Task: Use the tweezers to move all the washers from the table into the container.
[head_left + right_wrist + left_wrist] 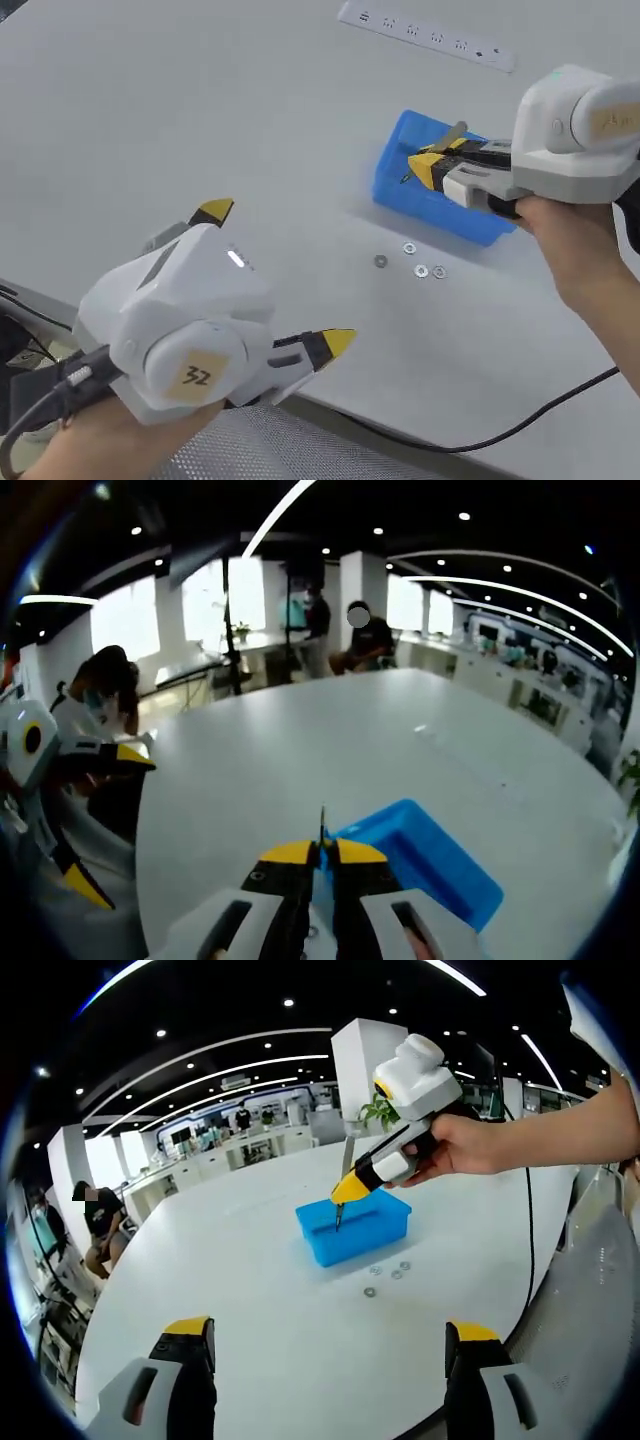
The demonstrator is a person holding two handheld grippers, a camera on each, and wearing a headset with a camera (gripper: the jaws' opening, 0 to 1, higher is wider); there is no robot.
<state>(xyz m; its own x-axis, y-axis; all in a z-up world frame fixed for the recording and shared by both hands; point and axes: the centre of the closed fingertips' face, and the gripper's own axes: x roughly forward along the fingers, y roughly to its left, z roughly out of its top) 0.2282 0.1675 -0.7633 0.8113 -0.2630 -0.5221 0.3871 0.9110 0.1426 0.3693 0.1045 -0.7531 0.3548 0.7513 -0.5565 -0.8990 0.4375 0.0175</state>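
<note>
Left gripper (276, 276), jaws apart, over white table (150, 100) in bright office.

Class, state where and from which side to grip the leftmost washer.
Probably pinch the washer at its rim, one tweezers tip through the hole, coming steeply from above: it lies flat on the table, clear of the other washers.
</note>
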